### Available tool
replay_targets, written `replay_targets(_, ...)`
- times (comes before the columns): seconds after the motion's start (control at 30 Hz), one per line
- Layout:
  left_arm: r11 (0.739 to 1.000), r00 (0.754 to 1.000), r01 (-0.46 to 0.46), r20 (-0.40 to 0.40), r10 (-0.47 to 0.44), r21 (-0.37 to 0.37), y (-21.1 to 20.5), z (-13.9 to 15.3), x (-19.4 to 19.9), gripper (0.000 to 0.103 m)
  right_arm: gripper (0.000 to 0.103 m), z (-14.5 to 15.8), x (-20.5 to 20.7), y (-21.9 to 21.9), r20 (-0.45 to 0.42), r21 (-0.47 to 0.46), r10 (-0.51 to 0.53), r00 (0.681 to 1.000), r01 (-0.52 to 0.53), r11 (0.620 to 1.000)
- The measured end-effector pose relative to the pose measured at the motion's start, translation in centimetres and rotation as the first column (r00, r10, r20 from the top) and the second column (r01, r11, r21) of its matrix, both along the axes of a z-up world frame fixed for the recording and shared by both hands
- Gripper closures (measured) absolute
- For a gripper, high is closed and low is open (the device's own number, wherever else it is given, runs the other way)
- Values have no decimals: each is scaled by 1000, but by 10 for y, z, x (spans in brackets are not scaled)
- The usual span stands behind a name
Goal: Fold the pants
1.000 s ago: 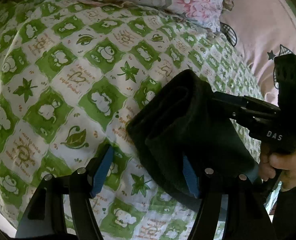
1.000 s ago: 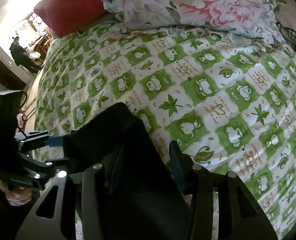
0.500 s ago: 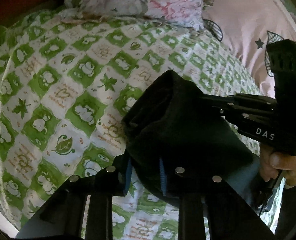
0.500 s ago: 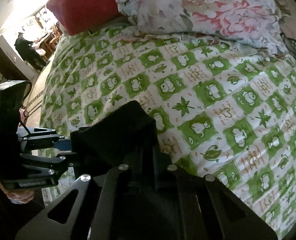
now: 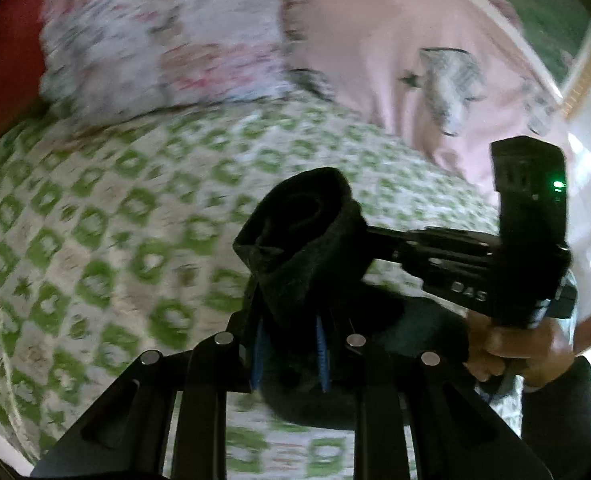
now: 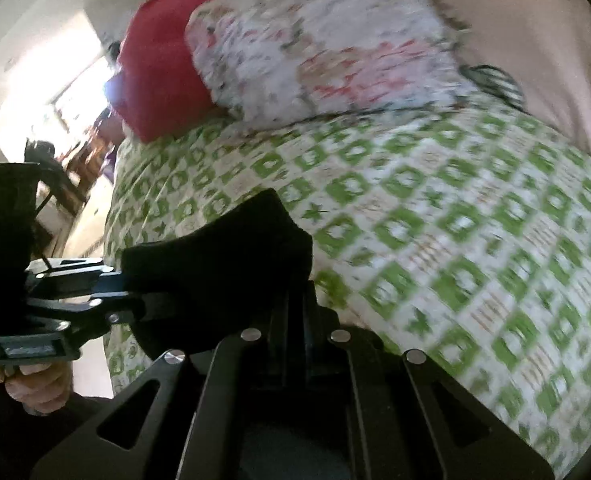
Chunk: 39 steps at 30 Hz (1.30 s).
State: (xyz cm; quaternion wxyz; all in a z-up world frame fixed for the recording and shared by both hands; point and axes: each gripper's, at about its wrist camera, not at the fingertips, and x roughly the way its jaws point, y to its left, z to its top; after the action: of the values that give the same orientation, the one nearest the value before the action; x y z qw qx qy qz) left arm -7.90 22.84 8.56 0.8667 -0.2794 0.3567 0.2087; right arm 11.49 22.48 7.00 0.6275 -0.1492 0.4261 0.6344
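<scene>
Gripping the pants, the left hand-held gripper has its blue pads drawn close on a thick roll of black cloth; the jaws have just been closing, with cloth between them. In the right wrist view the right hand-held gripper has its jaws drawn nearly together on the same black bundle, pinching a thinner edge; these jaws too have just been closing on cloth. Each tool shows in the other's view: the right one at the right of the left wrist view, its black body bearing a green light, held by a hand; the left one at the left edge of the right wrist view, also gripped by a hand.

The pants hang as a rolled, folded bundle between the two tools, above the bed. Whether the lower part touches the sheet cannot be told. The sheet is green-and-white check. At the head lie a floral pillow and a red pillow beside it; pink bedding lies to the right. Both views are blurred.
</scene>
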Motion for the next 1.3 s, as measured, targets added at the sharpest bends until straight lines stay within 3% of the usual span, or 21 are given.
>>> replay_targets(0.2, 989, 989, 141, 35, -143, 50, -51, 22, 32, 83, 97, 10, 27, -64, -56, 75, -145, 988, 149, 986)
replay_targets(0.53, 945, 945, 316, 59, -321, 82, -126, 38, 79, 83, 97, 14, 52, -153, -121, 150, -321, 940, 336, 930)
replay_targets(1.03, 860, 863, 499, 30, -505, 105, -217, 30, 126, 83, 97, 1, 67, -269, -220, 213, -499, 838, 541, 814)
replay_targets(1.3, 808, 818, 571, -17, -575, 146, -266, 14, 141, 83, 97, -14, 68, -313, -257, 202, -568, 782, 618, 759)
